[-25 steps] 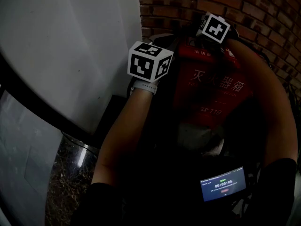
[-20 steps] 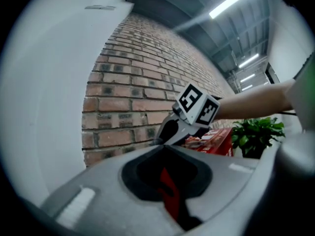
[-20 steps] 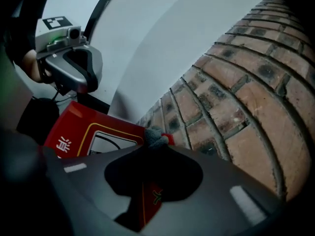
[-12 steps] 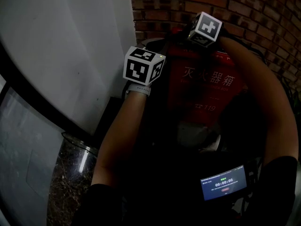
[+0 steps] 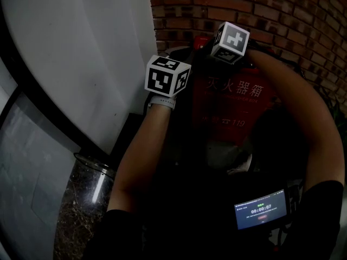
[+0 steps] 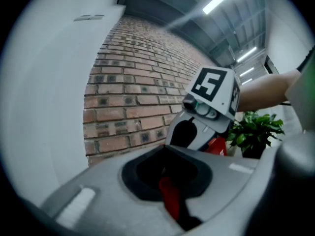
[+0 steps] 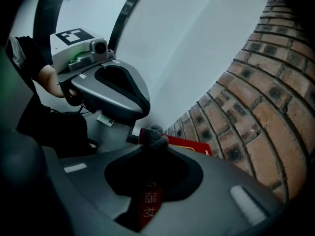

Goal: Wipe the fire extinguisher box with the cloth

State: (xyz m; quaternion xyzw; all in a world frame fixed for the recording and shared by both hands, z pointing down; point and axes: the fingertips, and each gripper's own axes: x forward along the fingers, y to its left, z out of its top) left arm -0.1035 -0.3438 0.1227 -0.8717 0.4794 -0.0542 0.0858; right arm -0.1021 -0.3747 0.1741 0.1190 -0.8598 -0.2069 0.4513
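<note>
Starting at the left, the white wall (image 5: 81,47) fills that side. My left gripper (image 6: 167,181) hovers just off it, by the left edge of the fire extinguisher box (image 5: 233,104). Its jaws are pressed together with nothing in them, and a strip of red shows through the slit below.

The box stands upright against the brick wall (image 5: 282,10), with its lettered front running down toward me. Further right, my right gripper (image 7: 150,155) is up at the top of the box, pinching the grey cloth (image 7: 153,136). A tuft pokes out past the jaw tips and seems to rest on the box's top edge.

So the right hand is the nearer one. The red face lies straight below its jaws, and I'd say the next stroke has to run along that face.
</note>
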